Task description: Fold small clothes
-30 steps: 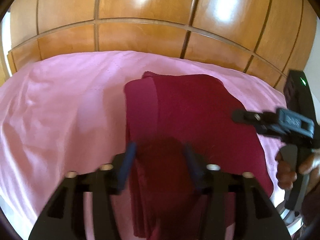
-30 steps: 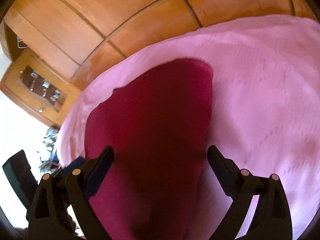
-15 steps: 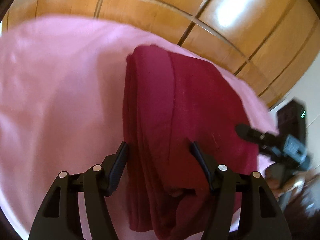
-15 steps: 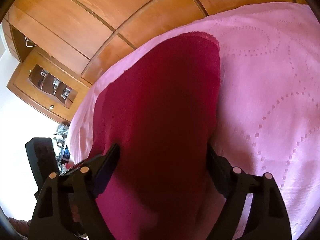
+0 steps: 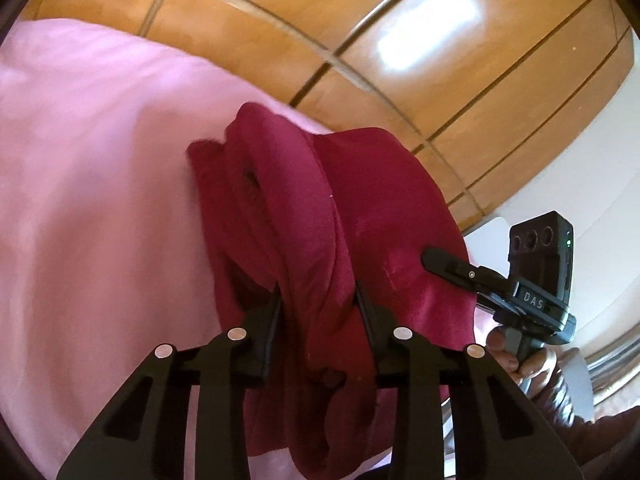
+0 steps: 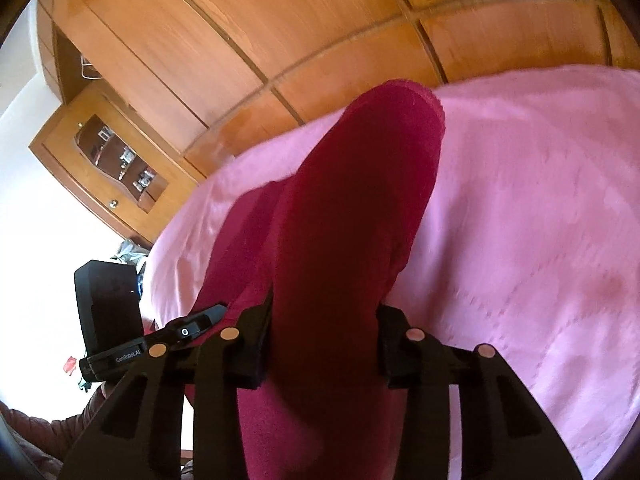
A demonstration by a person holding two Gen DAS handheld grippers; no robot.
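We had both grippers on the dark red garment point(image 5: 372, 208), which lay partly folded on the pink bedsheet point(image 5: 100, 184). The left gripper point(image 5: 318, 300) pointed downward at the garment's near end. Its jaws had just been closing, and in the left wrist view they pinched a bunched ridge of the red fabric between the two fingers; the cloth bulged above and below the pads. From that ridge the garment ran away toward the wooden wardrobe panels point(image 5: 360, 32), with a rolled edge along its left side and a flatter layer to the right.

The right gripper point(image 6: 324, 312) had likewise just been closing its jaws. In the right wrist view the fingers pressed against both sides of a thick fold of the same garment point(image 6: 360, 208), which filled the gap between them and stretched forward over the bedsheet point(image 6: 520, 220). We saw that gripper also in the left wrist view point(image 5: 440, 260), at the garment's right edge, with a hand point(image 5: 520, 356) around its handle. The left gripper point(image 6: 208, 316) showed at the lower left of the right wrist view, beside the garment. A small wooden cabinet point(image 6: 108, 160) stood beyond the bed's corner
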